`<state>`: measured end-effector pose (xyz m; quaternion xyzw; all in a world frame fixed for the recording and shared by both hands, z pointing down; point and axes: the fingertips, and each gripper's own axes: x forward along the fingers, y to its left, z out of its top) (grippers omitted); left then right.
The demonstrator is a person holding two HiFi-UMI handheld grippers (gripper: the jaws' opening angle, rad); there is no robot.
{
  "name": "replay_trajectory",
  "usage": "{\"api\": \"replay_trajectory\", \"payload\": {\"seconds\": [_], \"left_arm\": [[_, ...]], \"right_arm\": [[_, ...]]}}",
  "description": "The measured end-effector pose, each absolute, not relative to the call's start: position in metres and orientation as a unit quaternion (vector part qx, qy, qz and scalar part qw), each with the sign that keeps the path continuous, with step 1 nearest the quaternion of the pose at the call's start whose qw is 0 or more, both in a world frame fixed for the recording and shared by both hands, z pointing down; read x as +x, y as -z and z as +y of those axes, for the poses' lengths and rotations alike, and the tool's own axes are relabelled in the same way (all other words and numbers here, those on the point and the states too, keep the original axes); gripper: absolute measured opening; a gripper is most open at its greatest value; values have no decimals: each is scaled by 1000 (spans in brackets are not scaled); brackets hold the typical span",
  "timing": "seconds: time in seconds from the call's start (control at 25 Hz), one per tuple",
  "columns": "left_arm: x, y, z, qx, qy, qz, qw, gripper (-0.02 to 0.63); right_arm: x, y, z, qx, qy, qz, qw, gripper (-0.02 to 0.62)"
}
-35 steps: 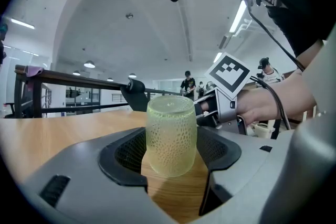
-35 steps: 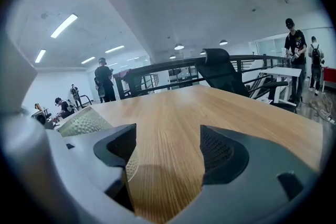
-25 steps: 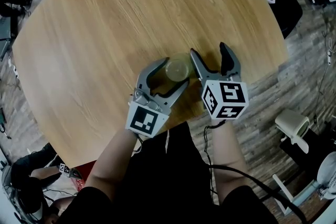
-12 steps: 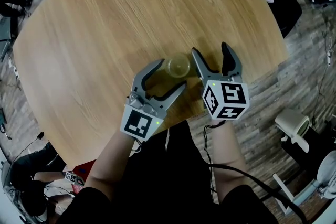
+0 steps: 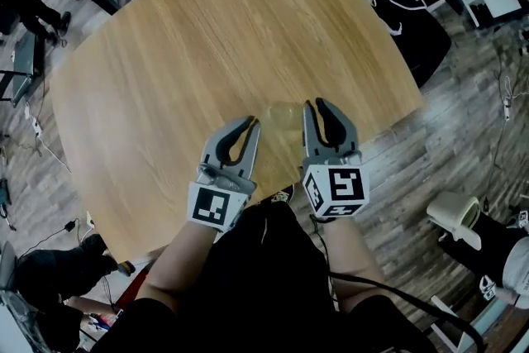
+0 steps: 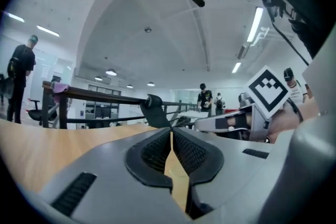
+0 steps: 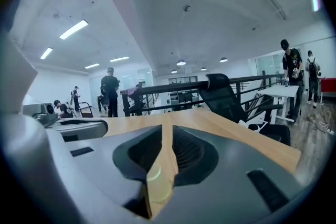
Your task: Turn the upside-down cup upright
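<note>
My left claw [image 5: 248, 125], wide open a second ago, is closing with its tips almost met and nothing between them. My right claw [image 5: 317, 105] is closing too, empty, a slit left. Just beyond, between them, the cup [image 5: 281, 115] stands on the bench [image 5: 207, 37].

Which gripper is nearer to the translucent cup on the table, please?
Right, narrowly. The right gripper is just right of the cup; the left gripper sits to its lower left. Both pairs of jaws are closing on nothing.

Grey left gripper [image 5: 246, 126] and right gripper [image 5: 317, 107], jaws closing, bear black ribbed pads [image 6: 157, 150] — black-and-white marker cubes [image 5: 335, 188]; black clothing [image 5: 264, 277], black cable [image 5: 388, 290].
</note>
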<state>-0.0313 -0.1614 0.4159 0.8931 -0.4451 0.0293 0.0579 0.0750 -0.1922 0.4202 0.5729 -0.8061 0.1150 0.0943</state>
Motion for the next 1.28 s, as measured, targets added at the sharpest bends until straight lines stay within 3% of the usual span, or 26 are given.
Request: {"api": "replay_trajectory", "payload": {"seconds": [0.12, 0.52, 0.8, 1.28], "left_arm": [[-37, -381, -152, 883, -22, -465, 56, 9], [-35, -297, -87, 872, -35, -486, 45, 9], [-30, -290, -79, 868, -39, -488, 78, 8], [-16, -280, -93, 875, -48, -477, 72, 8]], "right_arm": [[66, -381, -171, 572, -100, -811, 75, 15], [25, -305, -89, 529, -79, -842, 73, 14], [25, -283, -78, 521, -70, -848, 72, 14], [29, -272, -93, 529, -71, -843, 67, 12]]}}
